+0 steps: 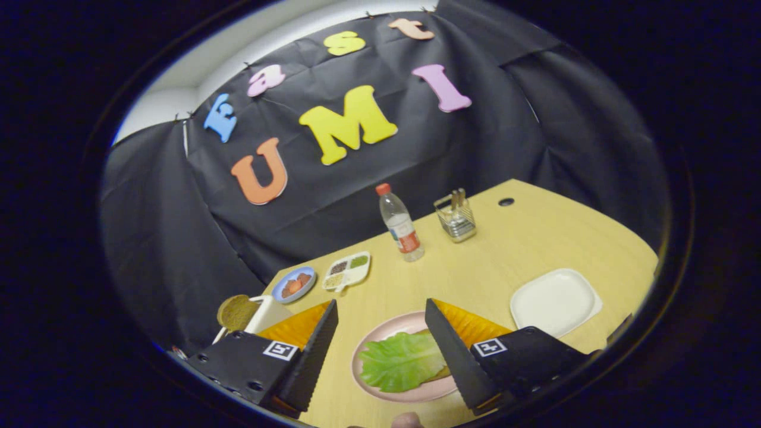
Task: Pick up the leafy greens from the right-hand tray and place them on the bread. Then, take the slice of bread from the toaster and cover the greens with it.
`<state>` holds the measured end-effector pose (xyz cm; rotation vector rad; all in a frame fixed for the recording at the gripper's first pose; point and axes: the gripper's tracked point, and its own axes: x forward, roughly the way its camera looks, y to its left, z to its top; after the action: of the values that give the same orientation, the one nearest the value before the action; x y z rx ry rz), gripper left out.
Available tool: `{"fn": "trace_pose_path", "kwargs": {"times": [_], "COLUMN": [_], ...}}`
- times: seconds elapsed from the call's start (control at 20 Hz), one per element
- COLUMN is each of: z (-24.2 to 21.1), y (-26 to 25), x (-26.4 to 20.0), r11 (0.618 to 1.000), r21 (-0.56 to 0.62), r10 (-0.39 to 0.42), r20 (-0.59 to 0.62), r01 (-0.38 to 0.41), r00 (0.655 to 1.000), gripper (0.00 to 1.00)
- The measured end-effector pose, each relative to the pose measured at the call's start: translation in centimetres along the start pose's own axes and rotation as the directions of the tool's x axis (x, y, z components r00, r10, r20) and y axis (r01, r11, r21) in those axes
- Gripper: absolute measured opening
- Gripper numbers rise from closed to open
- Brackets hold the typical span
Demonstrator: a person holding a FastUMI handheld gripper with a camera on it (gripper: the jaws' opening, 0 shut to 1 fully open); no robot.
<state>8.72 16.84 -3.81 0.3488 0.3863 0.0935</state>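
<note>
A green lettuce leaf point(402, 360) lies on a slice of bread point(441, 374) on a pink plate point(380, 339), between my two fingers and low down. My gripper point(380, 321) hangs open above the plate with nothing held. A brown slice of bread point(236, 312) sticks up out of the white toaster point(267, 311), just beyond my left finger point(314, 351). The white square tray point(554, 301) stands bare beyond my right finger point(452, 351).
On the wooden table point(475, 267) stand a water bottle point(401, 224), a clear holder with utensils point(455, 216), a divided white dish of seeds point(347, 270) and a blue plate with red pieces point(294, 284). A fingertip point(408, 420) shows below the pink plate.
</note>
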Motion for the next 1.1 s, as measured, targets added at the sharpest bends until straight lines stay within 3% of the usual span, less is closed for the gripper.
{"fn": "trace_pose_path", "kwargs": {"times": [0.25,0.5,0.75,0.95,1.1], "z": [0.7,-3.1,-7.6,-9.1,-9.8], "y": [10.3,17.4,20.9,20.0,19.2], "x": [-0.9,1.1,3.9,6.2,7.3], "r11": [0.991,0.982,0.961,0.939,0.950], "r21": [-0.101,-0.171,-0.275,-0.327,-0.287], "r10": [0.093,0.091,0.020,-0.099,-0.133], "r20": [0.071,0.032,0.005,0.024,-0.008], "r01": [-0.085,-0.084,-0.018,0.101,0.125], "r00": [0.993,0.995,1.000,0.995,0.991], "gripper": [0.92,0.93,0.93,0.89,0.78]}}
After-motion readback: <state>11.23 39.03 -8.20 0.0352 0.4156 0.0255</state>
